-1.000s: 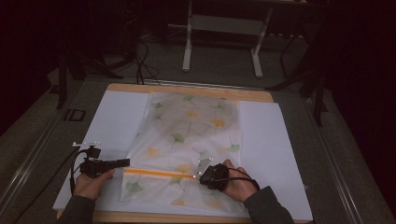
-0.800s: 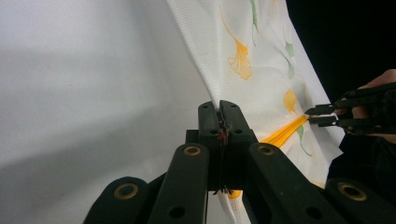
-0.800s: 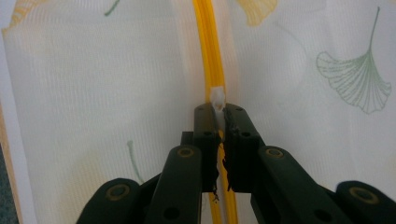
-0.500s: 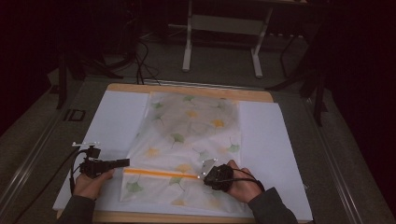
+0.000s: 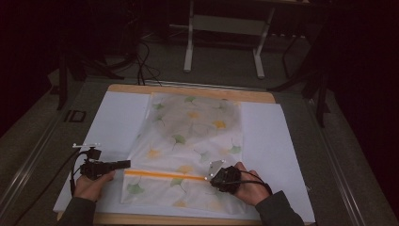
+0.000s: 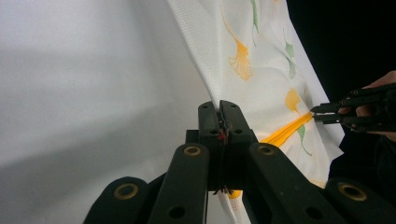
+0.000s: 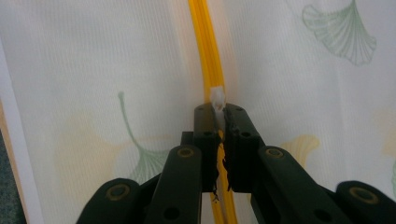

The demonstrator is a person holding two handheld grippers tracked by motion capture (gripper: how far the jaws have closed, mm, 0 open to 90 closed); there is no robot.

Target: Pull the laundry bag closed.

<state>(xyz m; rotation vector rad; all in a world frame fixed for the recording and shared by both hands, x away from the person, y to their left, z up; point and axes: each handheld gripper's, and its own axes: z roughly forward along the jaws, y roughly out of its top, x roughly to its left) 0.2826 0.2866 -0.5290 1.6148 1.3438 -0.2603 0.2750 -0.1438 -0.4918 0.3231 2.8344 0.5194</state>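
Observation:
A white cloth cover (image 5: 197,127) printed with green and yellow leaves lies flat on the table. An orange zipper (image 5: 164,174) runs across its near end. My left gripper (image 5: 126,164) is shut on the cover's left edge at the zipper's end, and its own view shows the jaws (image 6: 220,109) pinching the cloth (image 6: 261,70). My right gripper (image 5: 209,176) sits at the zipper's right part. There its jaws (image 7: 217,109) are shut on the small white zipper pull (image 7: 217,99), with the orange zipper (image 7: 205,46) running straight ahead. The right gripper (image 6: 315,114) also appears far off in the left gripper view.
A white sheet (image 5: 117,122) covers the wooden table (image 5: 188,89) under the cover, with bare margins left and right. A metal stand (image 5: 226,23) and cables stand on the dark floor beyond the table. A cable trails from the left gripper off the table's left side.
My right gripper has slid a little to the right along the zipper, so a longer orange stretch shows. The left gripper has stayed put.

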